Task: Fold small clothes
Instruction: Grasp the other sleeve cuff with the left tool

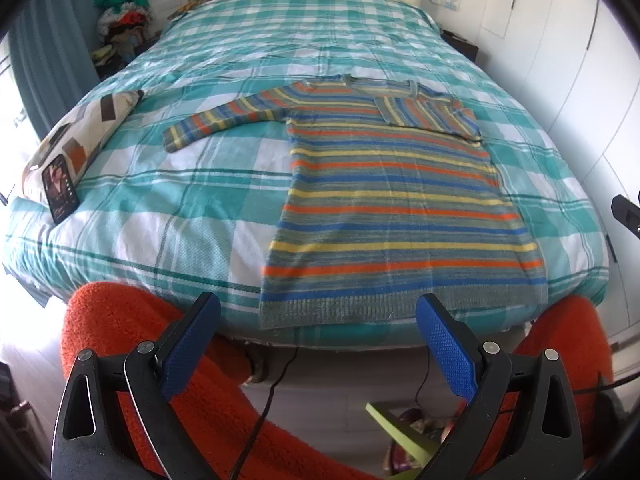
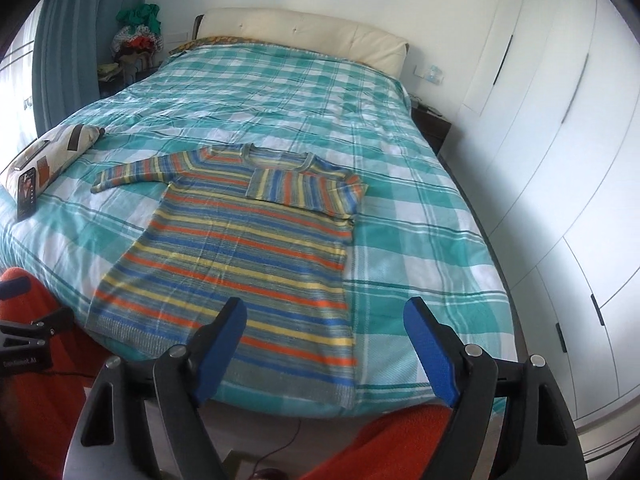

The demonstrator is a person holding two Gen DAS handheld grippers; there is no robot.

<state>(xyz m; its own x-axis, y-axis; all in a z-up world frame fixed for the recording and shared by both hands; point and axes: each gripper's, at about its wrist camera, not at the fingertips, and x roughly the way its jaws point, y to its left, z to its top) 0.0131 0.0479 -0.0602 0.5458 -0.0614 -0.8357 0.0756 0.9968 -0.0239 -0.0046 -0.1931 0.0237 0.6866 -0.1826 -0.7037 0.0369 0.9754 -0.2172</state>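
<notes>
A striped sweater [image 1: 392, 208] in orange, blue, yellow and grey lies flat on the bed, hem toward me. Its right sleeve [image 1: 424, 114] is folded across the chest; its left sleeve [image 1: 224, 118] lies stretched out to the left. The sweater also shows in the right wrist view [image 2: 240, 252]. My left gripper [image 1: 318, 320] is open and empty, held off the bed's near edge just before the hem. My right gripper [image 2: 326, 320] is open and empty, above the sweater's lower right corner. A tip of the right gripper shows at the right edge of the left wrist view [image 1: 626, 212].
The bed has a teal and white checked cover [image 1: 180, 216]. A patterned pillow [image 1: 80, 140] with a dark phone [image 1: 60, 188] on it lies at the left. White wardrobe doors [image 2: 560, 200] stand on the right. My orange-clad legs [image 1: 132, 340] and cables are below.
</notes>
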